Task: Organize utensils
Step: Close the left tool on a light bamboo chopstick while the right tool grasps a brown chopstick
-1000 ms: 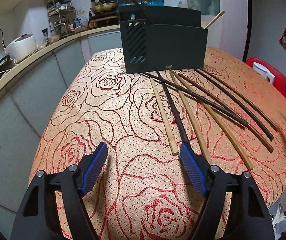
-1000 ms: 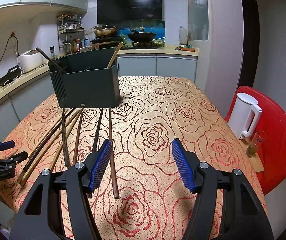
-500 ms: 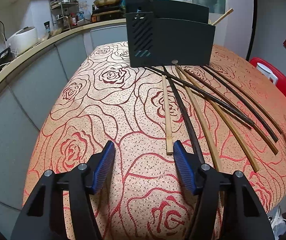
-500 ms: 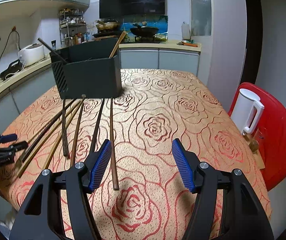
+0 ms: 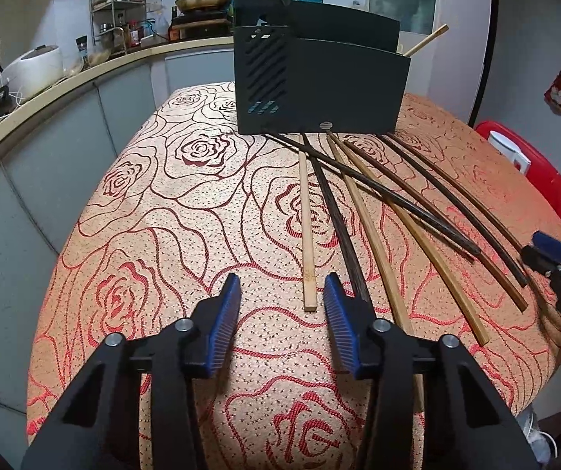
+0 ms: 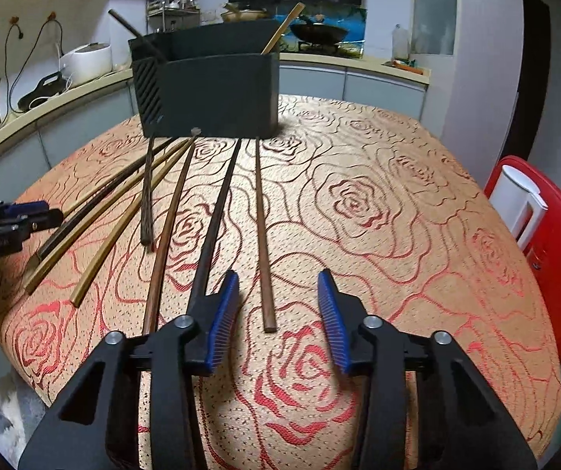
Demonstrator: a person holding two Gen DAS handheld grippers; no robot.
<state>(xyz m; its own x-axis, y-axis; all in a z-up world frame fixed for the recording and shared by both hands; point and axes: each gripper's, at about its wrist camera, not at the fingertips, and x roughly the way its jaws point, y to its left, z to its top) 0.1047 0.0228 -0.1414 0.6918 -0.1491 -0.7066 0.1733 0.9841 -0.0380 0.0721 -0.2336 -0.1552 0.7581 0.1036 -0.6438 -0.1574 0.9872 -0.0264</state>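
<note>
Several chopsticks, light and dark, lie fanned out on the rose-patterned tablecloth (image 5: pixel 143 215) in front of a black utensil holder (image 5: pixel 319 90), which holds two sticks. My left gripper (image 5: pixel 282 291) is open and empty, its tips just short of the near end of a light bamboo chopstick (image 5: pixel 307 227). My right gripper (image 6: pixel 278 290) is open and empty, straddling the near end of a brown chopstick (image 6: pixel 263 227). A dark chopstick (image 6: pixel 212 227) runs under its left finger. The holder (image 6: pixel 206 82) stands at the far end of the sticks.
A red chair (image 6: pixel 554 258) with a white kettle (image 6: pixel 521 203) stands right of the table. A counter with a rice cooker (image 5: pixel 33 68) runs along the left and back. The table edge is close below both grippers.
Both grippers moved forward toward the chopstick ends and narrowed their opening somewhat. The right gripper now shows at the left view's right edge. The chopsticks have not moved.
</note>
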